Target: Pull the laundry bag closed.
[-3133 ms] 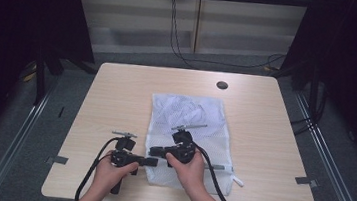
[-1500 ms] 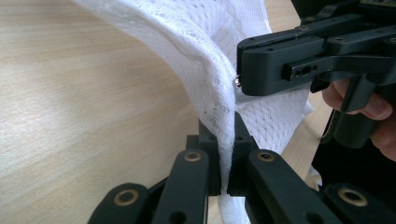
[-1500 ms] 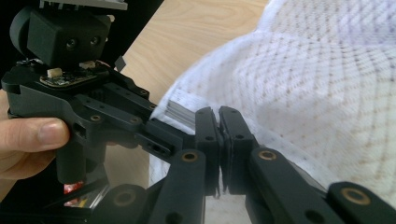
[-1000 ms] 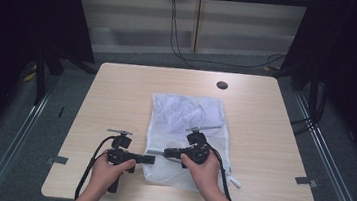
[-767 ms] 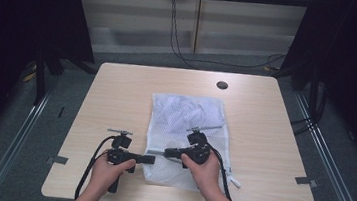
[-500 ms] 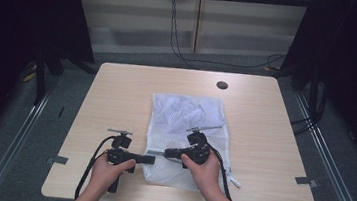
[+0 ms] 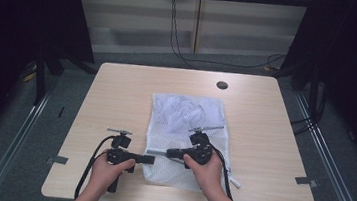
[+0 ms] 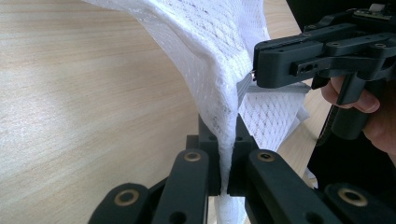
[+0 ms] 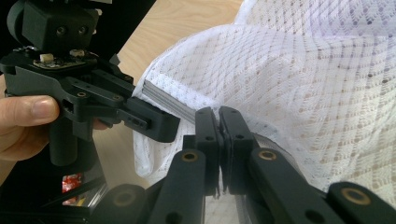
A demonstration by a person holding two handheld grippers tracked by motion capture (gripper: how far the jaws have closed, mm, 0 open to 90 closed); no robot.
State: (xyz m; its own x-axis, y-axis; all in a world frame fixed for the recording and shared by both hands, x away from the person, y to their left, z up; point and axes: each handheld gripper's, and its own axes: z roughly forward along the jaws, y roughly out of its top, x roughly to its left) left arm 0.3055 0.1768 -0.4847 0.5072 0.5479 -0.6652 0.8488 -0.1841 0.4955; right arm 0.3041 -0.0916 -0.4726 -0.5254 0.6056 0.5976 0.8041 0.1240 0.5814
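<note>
Lower centre of high view: two hands, two grippers, one white mesh bag, one table. Little changed against half a second ago; against 3.1 s ago, right gripper shifted rightward, away from left gripper.

Left gripper view: jaws pinched narrow on a fold of the mesh, fabric lifted into a tent above them.

Right gripper view: jaws pressed together on the grey zipper strip at the bag's edge (pull tab itself not discernible).

Mid-frame: bag lying flat on table centre. Upper centre: one dark round grommet.
</note>
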